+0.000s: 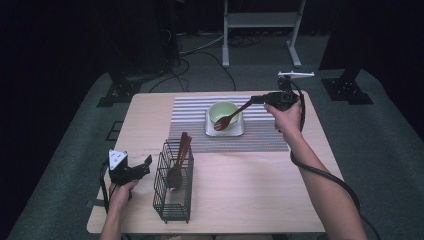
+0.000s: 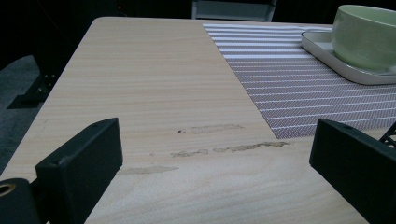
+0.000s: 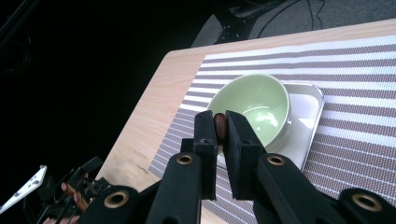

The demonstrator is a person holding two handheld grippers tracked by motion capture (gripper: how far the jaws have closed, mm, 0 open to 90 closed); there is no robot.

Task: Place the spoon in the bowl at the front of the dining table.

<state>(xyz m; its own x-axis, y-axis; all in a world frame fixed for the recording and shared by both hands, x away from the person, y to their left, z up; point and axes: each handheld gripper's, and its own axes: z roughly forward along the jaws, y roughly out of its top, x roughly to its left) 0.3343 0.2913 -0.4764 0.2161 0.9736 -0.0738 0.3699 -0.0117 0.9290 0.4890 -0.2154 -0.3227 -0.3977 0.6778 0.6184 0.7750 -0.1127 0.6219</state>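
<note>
A brown wooden fork [image 1: 231, 117] hangs tilted over the pale green bowl [image 1: 222, 111], tines down toward the bowl's front rim. My right gripper [image 1: 255, 99] is shut on the fork's handle end [image 3: 219, 122], seen between the jaws [image 3: 220, 130] above the bowl [image 3: 252, 105]. The bowl stands on a small white tray [image 1: 225, 132] on the striped placemat [image 1: 190, 137]. My left gripper [image 1: 146, 162] rests open near the table's left front, nothing between its jaws [image 2: 215, 158].
A black wire basket [image 1: 172, 197] holding dark wooden utensils [image 1: 181, 152] stands just right of the left gripper. The bowl [image 2: 364, 35], tray [image 2: 327, 53] and placemat [image 2: 299, 88] lie ahead of it. Dark floor, stands and cables surround the table.
</note>
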